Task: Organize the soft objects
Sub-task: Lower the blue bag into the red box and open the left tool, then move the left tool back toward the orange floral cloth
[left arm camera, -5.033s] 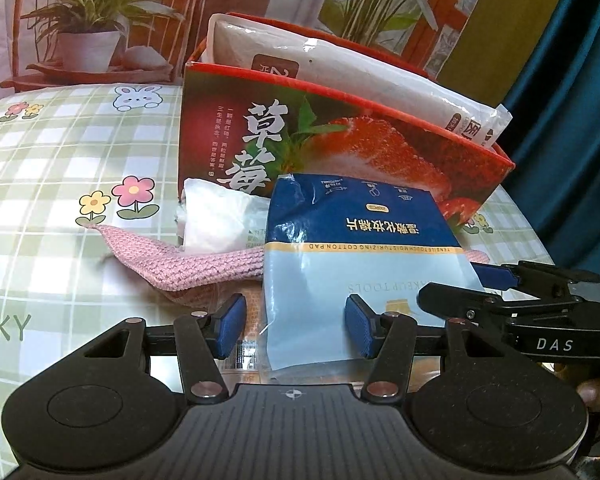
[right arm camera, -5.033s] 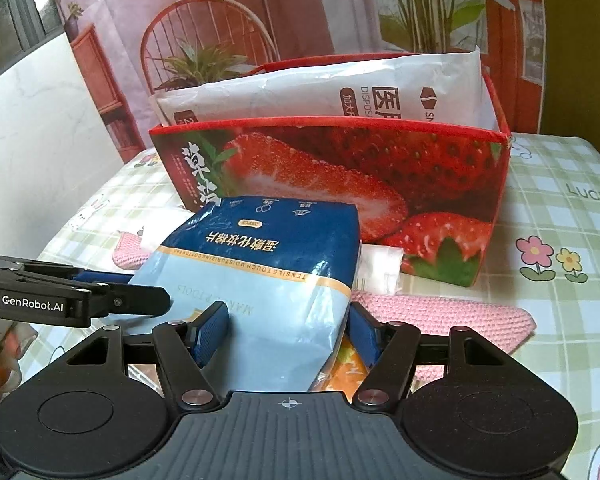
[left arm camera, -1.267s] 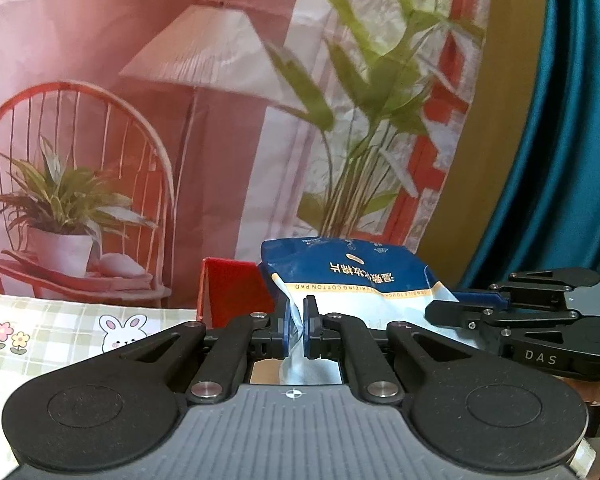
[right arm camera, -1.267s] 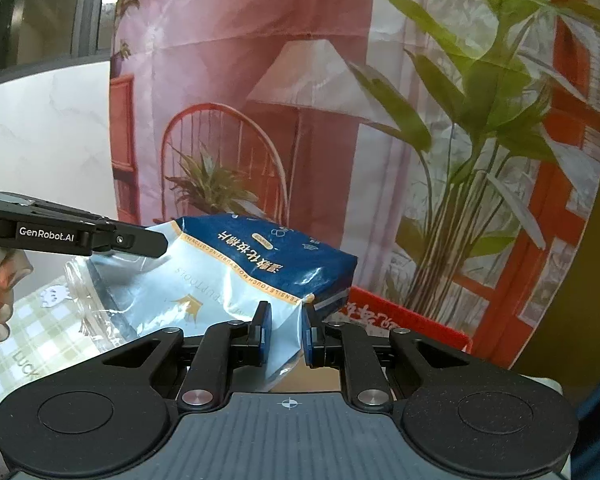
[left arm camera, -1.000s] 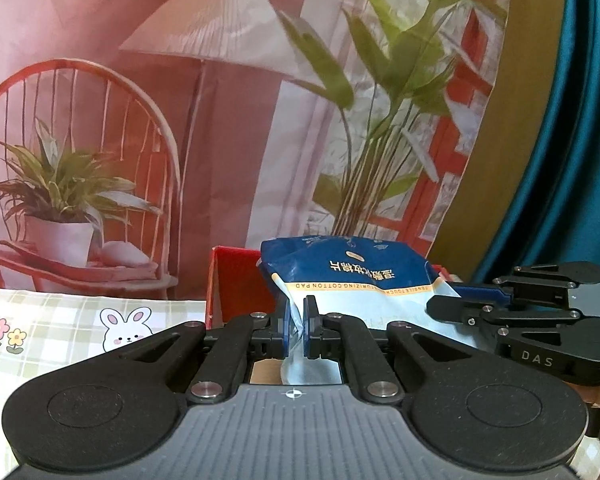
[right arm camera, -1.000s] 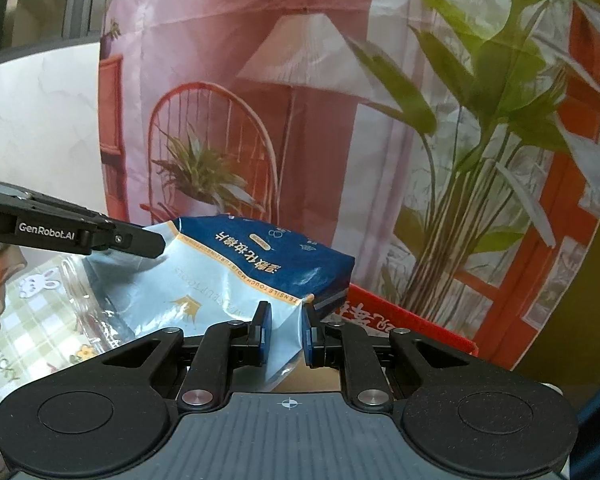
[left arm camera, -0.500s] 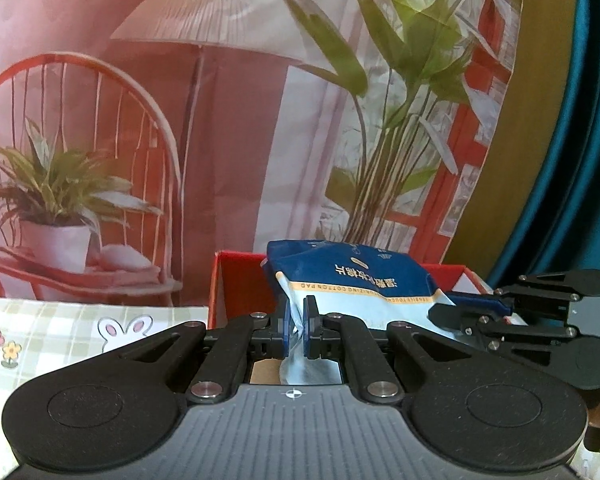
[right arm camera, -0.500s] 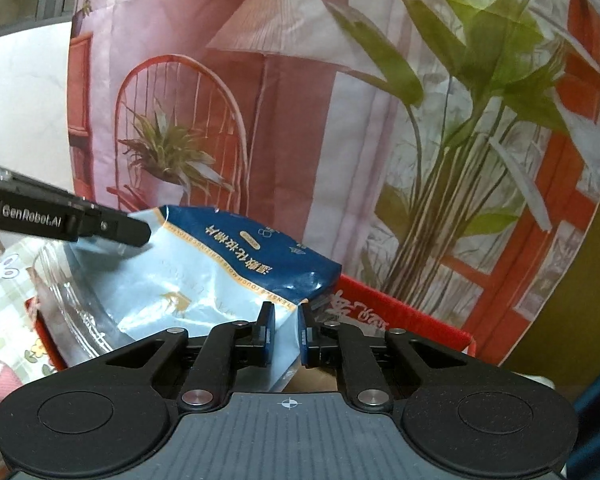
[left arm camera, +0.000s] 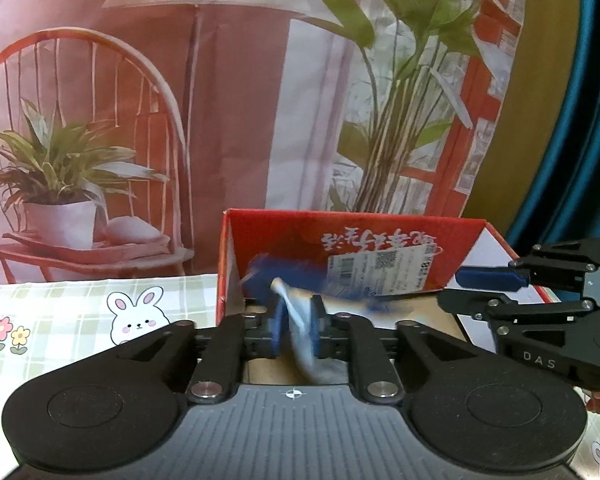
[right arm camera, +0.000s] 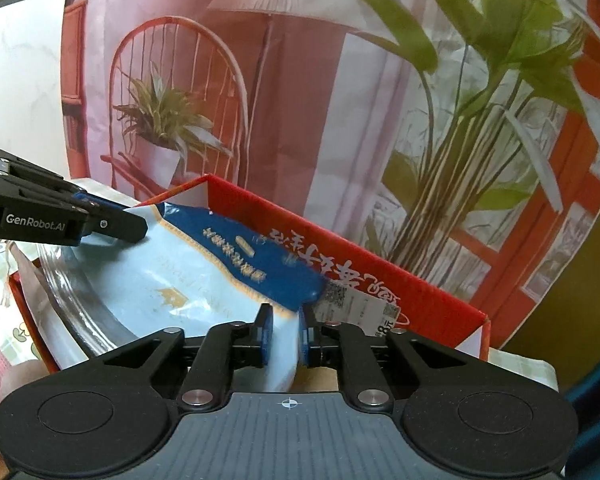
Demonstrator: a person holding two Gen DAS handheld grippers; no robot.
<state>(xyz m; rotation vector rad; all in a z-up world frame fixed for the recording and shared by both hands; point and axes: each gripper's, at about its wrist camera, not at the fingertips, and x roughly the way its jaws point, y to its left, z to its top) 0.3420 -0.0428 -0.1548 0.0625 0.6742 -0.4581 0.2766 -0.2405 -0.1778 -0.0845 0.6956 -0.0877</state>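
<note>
Both sets of jaws have just been opening, and a fold of the one blue cotton-pad bag is seen between the slightly parted pads of the left gripper and of the right gripper, so whether it is gripped or released cannot be told. The bag is lowered into the one red strawberry box, tilted against its far wall. Beside it inside, a white labelled pack is seen; the box stands on a checked tablecloth.
</note>
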